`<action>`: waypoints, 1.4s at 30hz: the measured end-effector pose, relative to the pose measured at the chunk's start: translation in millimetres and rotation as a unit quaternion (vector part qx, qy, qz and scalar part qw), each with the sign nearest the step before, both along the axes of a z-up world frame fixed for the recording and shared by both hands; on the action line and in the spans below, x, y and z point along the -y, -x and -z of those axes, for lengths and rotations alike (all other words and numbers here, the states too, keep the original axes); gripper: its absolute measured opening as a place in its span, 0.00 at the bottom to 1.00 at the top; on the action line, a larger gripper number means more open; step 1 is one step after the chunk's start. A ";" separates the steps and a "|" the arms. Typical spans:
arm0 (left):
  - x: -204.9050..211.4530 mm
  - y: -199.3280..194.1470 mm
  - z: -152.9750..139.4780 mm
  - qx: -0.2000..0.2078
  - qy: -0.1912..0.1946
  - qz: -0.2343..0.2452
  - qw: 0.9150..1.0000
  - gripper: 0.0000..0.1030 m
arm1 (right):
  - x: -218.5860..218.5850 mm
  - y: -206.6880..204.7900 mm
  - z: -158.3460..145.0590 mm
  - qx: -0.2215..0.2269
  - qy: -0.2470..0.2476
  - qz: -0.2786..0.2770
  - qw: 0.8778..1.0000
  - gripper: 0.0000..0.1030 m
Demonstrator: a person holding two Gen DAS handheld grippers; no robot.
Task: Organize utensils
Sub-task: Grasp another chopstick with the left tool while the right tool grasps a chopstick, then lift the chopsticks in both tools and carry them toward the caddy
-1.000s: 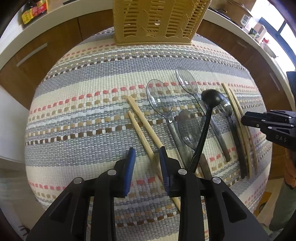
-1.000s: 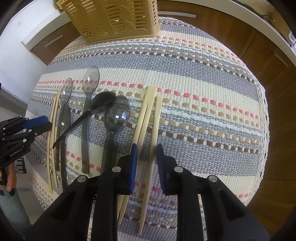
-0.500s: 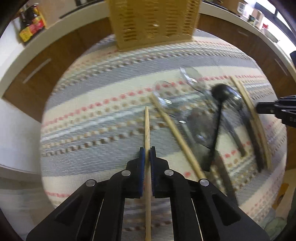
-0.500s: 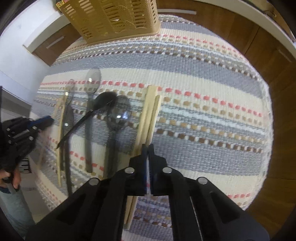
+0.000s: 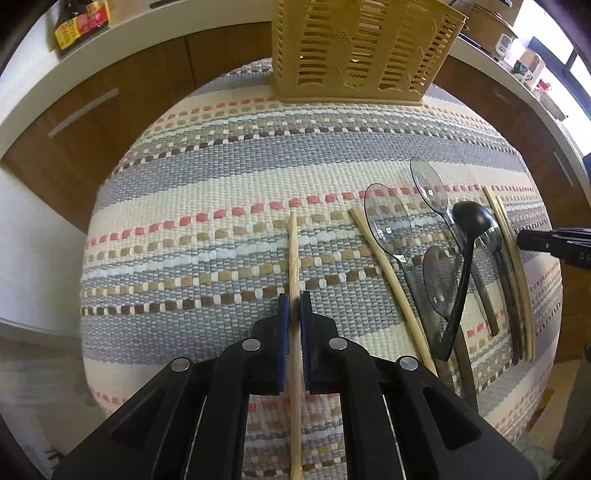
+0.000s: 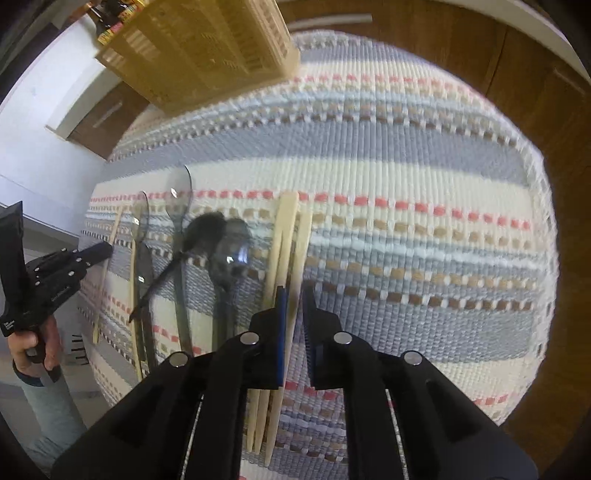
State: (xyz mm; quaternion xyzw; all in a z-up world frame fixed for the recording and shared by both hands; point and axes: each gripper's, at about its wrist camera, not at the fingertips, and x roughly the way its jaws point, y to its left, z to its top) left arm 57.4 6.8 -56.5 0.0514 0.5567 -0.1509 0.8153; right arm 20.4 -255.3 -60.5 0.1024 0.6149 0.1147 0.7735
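My left gripper (image 5: 294, 308) is shut on a bamboo chopstick (image 5: 293, 254) and holds it above the striped mat (image 5: 221, 177). A second chopstick (image 5: 391, 280), clear and smoky plastic spoons (image 5: 388, 221), a black ladle-like spoon (image 5: 467, 258) and another chopstick pair (image 5: 511, 254) lie on the mat to the right. My right gripper (image 6: 293, 299) is shut on a chopstick (image 6: 295, 273), beside two more chopsticks (image 6: 279, 254). The tan slotted utensil basket (image 5: 362, 48) stands at the mat's far edge; it also shows in the right wrist view (image 6: 207, 48).
Wooden cabinets and a white countertop (image 5: 92, 66) curve behind the table. Sauce bottles (image 5: 79, 22) stand on the counter at the far left. The other gripper's tip (image 5: 554, 243) shows at the right edge.
Both grippers closed on chopsticks about half a second ago. The left has since lifted its chopstick, pointing it straight ahead. The right gripper has tilted and moved with its chopstick.
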 end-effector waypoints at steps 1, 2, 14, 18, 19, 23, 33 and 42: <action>4.0 3.8 2.7 0.001 -0.002 0.001 1.000 0.05 | 0.2 0.3 0.1 0.002 -0.003 0.002 1.000 0.08; 5.1 4.0 3.0 0.002 -0.005 0.003 1.000 0.05 | -2.3 0.8 0.7 0.002 -0.003 0.004 1.000 0.08; 0.6 5.7 2.9 -0.001 0.008 0.007 1.000 0.05 | -18.4 -3.9 5.6 -0.026 0.034 -0.006 0.999 0.14; 0.0 8.3 2.1 0.001 -0.001 0.013 1.000 0.07 | -43.6 -11.1 5.2 -0.034 0.090 -0.042 0.994 0.18; 0.3 9.0 2.1 0.002 0.000 0.015 1.000 0.07 | -45.3 -10.7 4.8 -0.035 0.093 -0.044 0.994 0.22; -3.6 11.4 1.8 0.003 0.008 0.017 1.000 0.07 | -37.9 -9.9 -5.2 -0.004 0.074 0.004 0.997 0.33; -0.5 11.4 1.0 -0.001 -0.003 0.030 1.000 0.09 | -65.3 0.3 7.6 -0.027 0.110 -0.024 0.993 0.29; 21.1 18.7 2.5 -0.040 -0.071 0.107 0.991 0.25 | -84.4 21.5 11.1 -0.033 0.107 -0.054 0.992 0.04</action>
